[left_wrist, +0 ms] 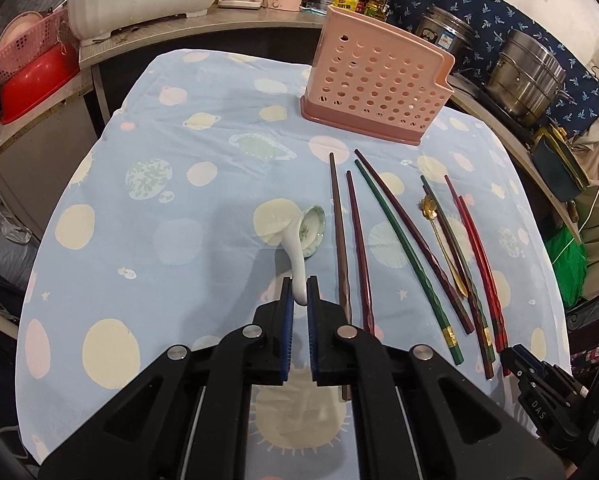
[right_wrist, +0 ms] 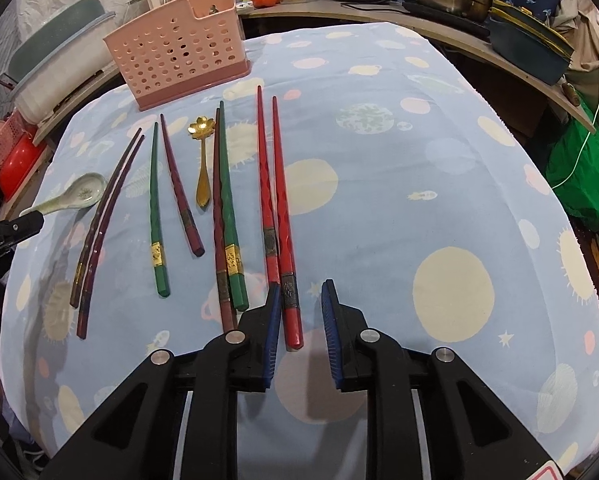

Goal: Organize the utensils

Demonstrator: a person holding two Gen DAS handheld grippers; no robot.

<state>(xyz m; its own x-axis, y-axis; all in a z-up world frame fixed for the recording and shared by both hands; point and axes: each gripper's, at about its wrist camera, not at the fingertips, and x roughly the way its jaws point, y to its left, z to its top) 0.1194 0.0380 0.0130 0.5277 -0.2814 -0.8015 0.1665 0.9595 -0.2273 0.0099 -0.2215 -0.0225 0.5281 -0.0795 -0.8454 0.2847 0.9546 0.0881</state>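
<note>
The left gripper (left_wrist: 299,290) has its blue-padded jaws narrowed onto the handle end of a white ceramic soup spoon (left_wrist: 304,236), gripping it; the spoon's bowl, with a faint green pattern inside, lies on the blue planet-print tablecloth (left_wrist: 171,184) just beyond the fingertips; in the right wrist view the same spoon (right_wrist: 73,196) sits at the far left of the row with the left gripper's tip at its handle.

The right gripper (right_wrist: 301,294) stands with jaws wide apart, holding nothing; the near end of one of the two red chopsticks (right_wrist: 277,200) lies between its fingers; whether the left pad touches it cannot be told.

Left of the red pair lie a green and a dark maroon chopstick (right_wrist: 224,200) close together, then a small gold spoon with a flower-shaped bowl (right_wrist: 202,164), then another green and maroon pair (right_wrist: 165,192) splayed apart, then two dark brown chopsticks (right_wrist: 103,216) side by side beside the ceramic spoon.

A pink perforated plastic utensil holder (left_wrist: 373,80) stands upright at the far side of the cloth, well apart from the utensils.
</note>
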